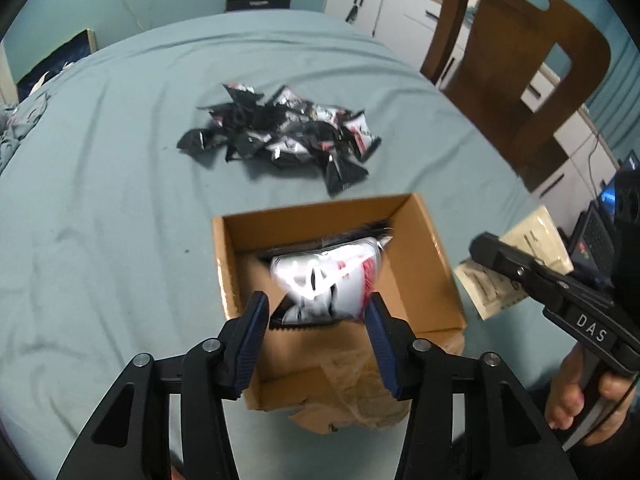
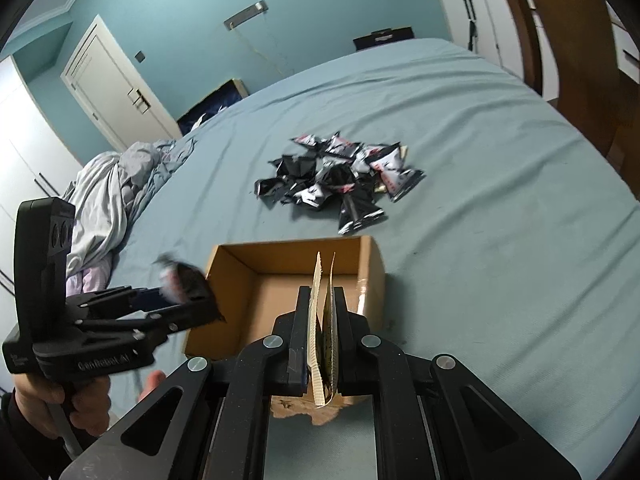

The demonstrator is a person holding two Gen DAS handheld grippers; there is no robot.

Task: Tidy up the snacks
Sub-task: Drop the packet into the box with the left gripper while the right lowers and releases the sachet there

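Snack packet at the mouth of the open brown cardboard box (image 1: 424,240).

The blurred black-and-white foil snack packet (image 1: 328,280) could land outside the box: in the right wrist view it hangs by the near rim, not above the floor. The left gripper (image 1: 316,312) stands part open, pads apparently clear of it. The right gripper (image 2: 322,300) is clamped on a folded cream paper sheet (image 2: 320,320). The remaining pile of black foil packets (image 2: 340,176) lies on the blue bedsheet (image 1: 100,200) beyond.
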